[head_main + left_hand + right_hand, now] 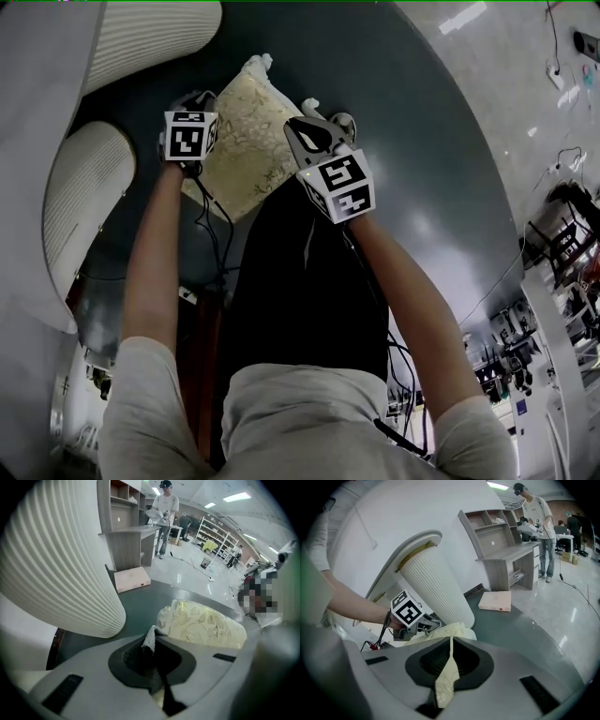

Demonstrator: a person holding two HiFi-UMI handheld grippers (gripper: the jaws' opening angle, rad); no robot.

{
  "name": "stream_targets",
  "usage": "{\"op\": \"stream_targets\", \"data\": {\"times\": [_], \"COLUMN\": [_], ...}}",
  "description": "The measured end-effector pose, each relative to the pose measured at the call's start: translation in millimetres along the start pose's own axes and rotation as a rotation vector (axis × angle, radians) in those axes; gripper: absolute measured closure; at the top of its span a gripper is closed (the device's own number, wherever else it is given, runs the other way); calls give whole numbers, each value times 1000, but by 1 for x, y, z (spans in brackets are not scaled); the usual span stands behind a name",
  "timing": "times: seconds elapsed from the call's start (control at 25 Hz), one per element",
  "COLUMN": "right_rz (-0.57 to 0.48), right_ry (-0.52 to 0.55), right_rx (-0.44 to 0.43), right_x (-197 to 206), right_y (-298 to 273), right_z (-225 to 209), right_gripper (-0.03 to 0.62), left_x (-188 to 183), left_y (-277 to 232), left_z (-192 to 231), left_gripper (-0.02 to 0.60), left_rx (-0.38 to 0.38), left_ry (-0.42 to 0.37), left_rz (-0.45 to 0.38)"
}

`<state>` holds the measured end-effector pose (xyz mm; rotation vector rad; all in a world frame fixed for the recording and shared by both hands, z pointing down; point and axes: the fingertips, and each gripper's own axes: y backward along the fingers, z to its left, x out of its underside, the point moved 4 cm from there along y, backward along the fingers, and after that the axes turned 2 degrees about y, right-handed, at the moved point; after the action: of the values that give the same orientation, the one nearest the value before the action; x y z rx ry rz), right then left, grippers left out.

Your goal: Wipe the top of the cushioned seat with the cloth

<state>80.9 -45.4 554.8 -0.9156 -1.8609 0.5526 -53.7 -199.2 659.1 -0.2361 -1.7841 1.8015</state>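
Pinching a near corner of the cloth (246, 141) in each set of jaws, you are holding it spread between the left gripper (152, 645) and right gripper (450, 646); it is lying just ahead on the cushioned seat (412, 178), long axis running away, both grippers equally near

Grey short-sleeved shirt (309, 412), perhaps black trousers (300, 281), pale grey left gripper (201, 97) and right gripper (324, 114), black-and-white marker cubes (191, 134), black cables (210, 211).
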Motion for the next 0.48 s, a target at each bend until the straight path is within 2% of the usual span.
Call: {"op": "stream_targets", "data": {"times": [0.48], "right_rz": [-42], "right_ry": [-126], "right_rx": [79], "right_x": [23], "right_y": [25], "right_z": [-45], "right_gripper": [566], "left_x": [-40], "left_y": [-17], "left_z": [-24], "left_gripper": [563], "left_rx": [-6], "left_ry": [-32], "left_rz": [-19]}}
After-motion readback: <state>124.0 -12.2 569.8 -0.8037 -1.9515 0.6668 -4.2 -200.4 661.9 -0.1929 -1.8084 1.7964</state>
